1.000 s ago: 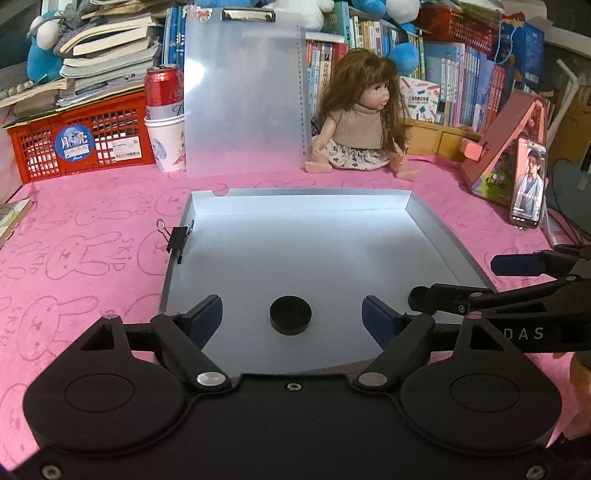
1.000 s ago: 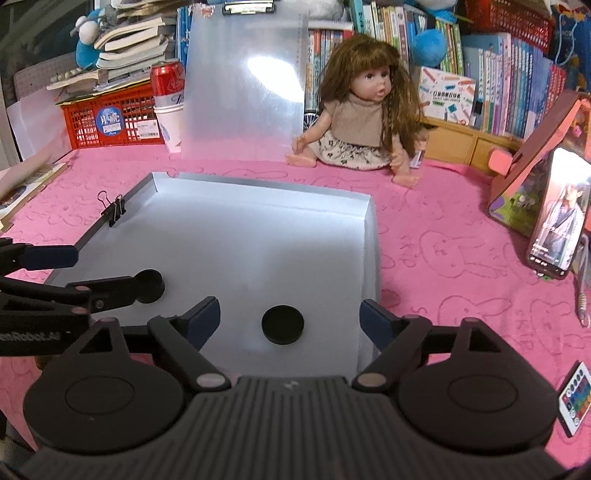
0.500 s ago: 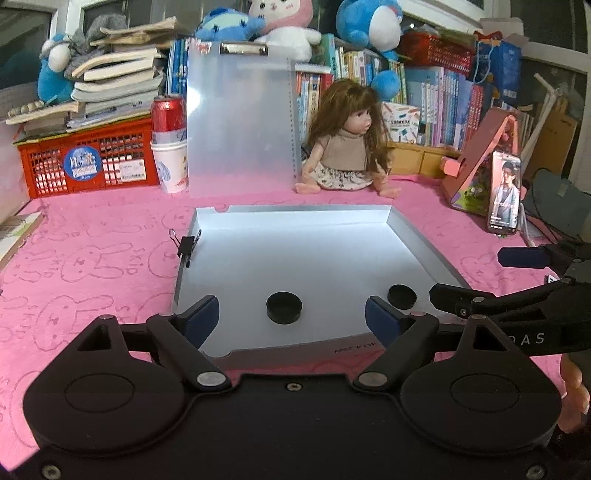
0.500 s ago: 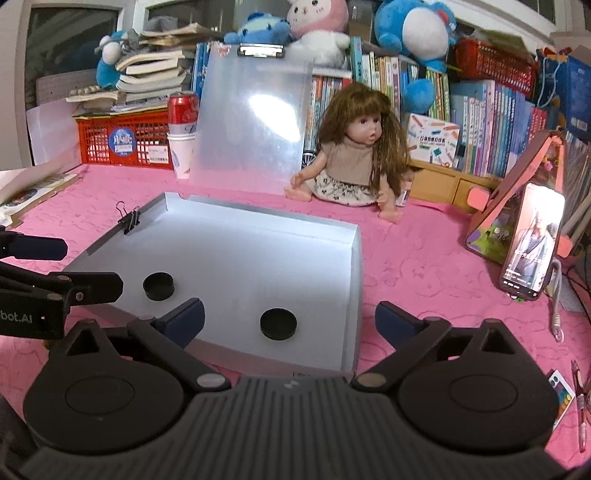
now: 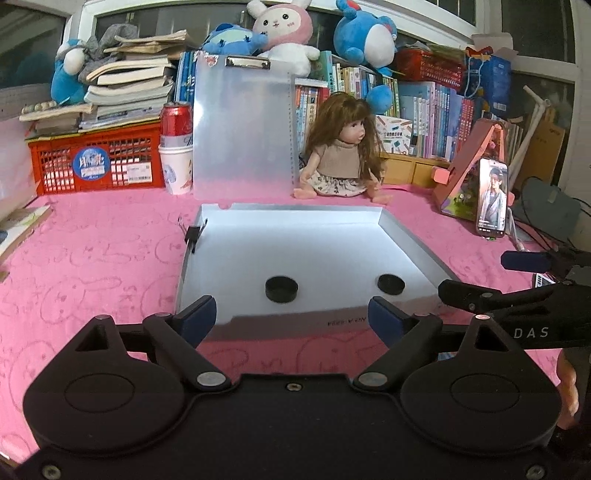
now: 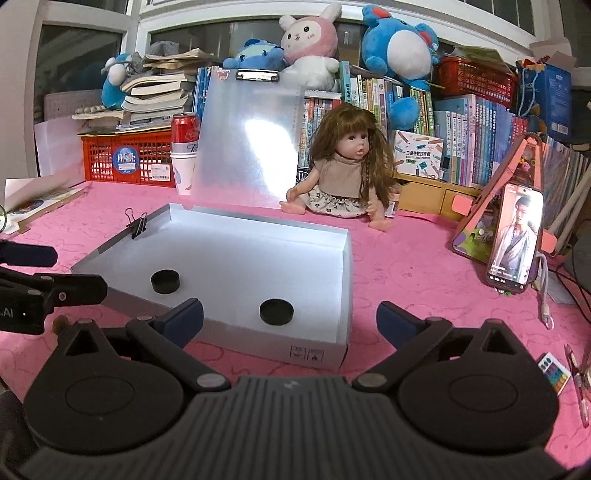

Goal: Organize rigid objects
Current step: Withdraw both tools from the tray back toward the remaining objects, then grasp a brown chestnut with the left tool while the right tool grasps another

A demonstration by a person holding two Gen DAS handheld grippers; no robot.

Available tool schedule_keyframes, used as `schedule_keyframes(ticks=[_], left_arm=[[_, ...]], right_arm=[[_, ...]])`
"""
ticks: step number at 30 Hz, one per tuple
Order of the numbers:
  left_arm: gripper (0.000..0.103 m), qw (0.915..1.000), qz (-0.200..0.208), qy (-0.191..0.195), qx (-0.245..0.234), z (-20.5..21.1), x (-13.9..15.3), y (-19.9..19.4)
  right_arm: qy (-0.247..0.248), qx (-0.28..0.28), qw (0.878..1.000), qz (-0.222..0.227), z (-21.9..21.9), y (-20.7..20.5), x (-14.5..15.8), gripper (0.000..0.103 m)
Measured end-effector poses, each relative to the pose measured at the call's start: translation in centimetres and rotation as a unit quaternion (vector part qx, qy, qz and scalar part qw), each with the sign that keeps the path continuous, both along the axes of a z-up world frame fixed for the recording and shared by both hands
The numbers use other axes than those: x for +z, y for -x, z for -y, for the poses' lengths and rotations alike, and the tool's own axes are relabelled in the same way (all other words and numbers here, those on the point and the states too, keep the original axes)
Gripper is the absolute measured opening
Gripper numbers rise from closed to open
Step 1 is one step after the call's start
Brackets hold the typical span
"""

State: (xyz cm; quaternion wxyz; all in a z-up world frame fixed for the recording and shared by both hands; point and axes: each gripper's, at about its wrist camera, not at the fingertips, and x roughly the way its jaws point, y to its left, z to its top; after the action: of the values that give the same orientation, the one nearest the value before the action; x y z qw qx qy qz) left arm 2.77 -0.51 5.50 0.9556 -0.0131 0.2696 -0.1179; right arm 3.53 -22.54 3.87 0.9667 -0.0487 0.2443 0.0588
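Left gripper [image 5: 291,317] fingers opening wider, gripping nothing. Two black discs sitting in the white tray [image 5: 417,243]: one [image 5: 281,289] at 6 o'clock, other [image 5: 390,283] at 4 o'clock. Right gripper [image 6: 290,319] fingers spread fully, seemingly empty, hovering off the tray's near edge.

Home setting, likely kid's room or study: pink bunny-print cloth on table [image 5: 92,258], plush toys [image 5: 280,33] atop crammed bookshelf [image 5: 436,118], doll [image 5: 343,151], stacked books [image 5: 129,88], window behind.
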Motion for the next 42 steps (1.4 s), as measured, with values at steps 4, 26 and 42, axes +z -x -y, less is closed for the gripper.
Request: schedule_keyframes(ticks=[4,26,42], left_arm=[[0.089,1.0,-0.004,0.002,0.006,-0.4,-0.8,0.5],[0.089,0.9975,0.019,-0.003,0.068,-3.2,-3.9,4.1],[0.046,0.9955,0.012,-0.006,0.094,-4.3,-4.5,4.1]], right_arm=[[-0.001,-0.014,1.0,0.011,0.2,0.9,-1.1,0.103],[-0.014,-0.063,0.998,0.02,2.0,4.8,-5.1,0.092],[-0.015,-0.066,0.997,0.025,2.4,6.3,-6.0,0.07]])
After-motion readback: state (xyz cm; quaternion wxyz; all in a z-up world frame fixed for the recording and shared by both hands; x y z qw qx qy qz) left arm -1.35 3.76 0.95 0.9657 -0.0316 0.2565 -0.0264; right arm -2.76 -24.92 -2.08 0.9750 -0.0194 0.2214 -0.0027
